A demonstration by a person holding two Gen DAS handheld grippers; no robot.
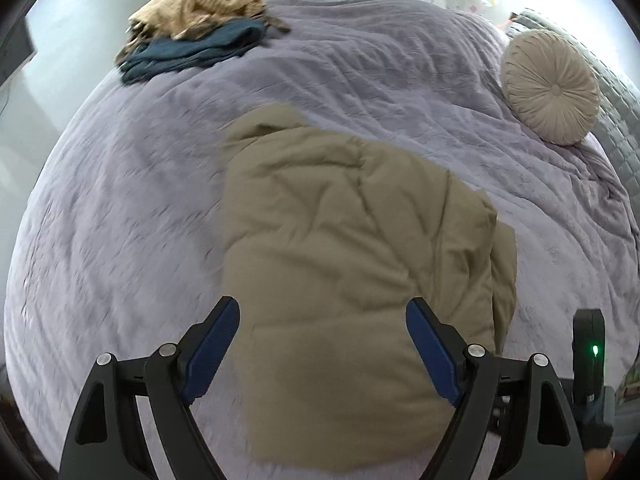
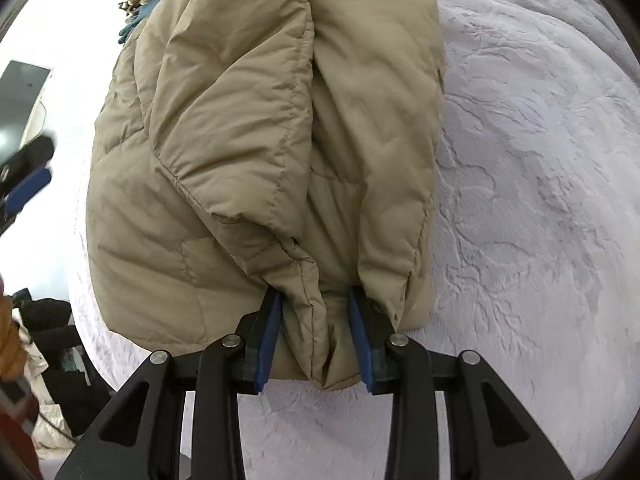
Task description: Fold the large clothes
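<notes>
Jacket (image 2: 256,128), tan and quilted, lies folded into a thick bundle on the bed (image 2: 540,200). Its puffy panels are creased, with stitched seams running across them. The right claw (image 2: 316,312) grips a bunched fold at the jacket's near edge, the blue pads pressing the fabric on both sides. The left claw (image 1: 322,344) hovers above the near end of the jacket with its jaws spread wide and nothing between them.

A pale lilac bedspread with a raised, wrinkled texture covers the bed. Farther off, a round pleated cushion (image 1: 550,88) rests near the bed's right edge. At the far left lies a heap of clothes (image 1: 196,36), a tan patterned piece on top of a dark teal one.

The left wrist view is blurred. Dark clutter beside the bed in the right wrist view is hard to make out.
</notes>
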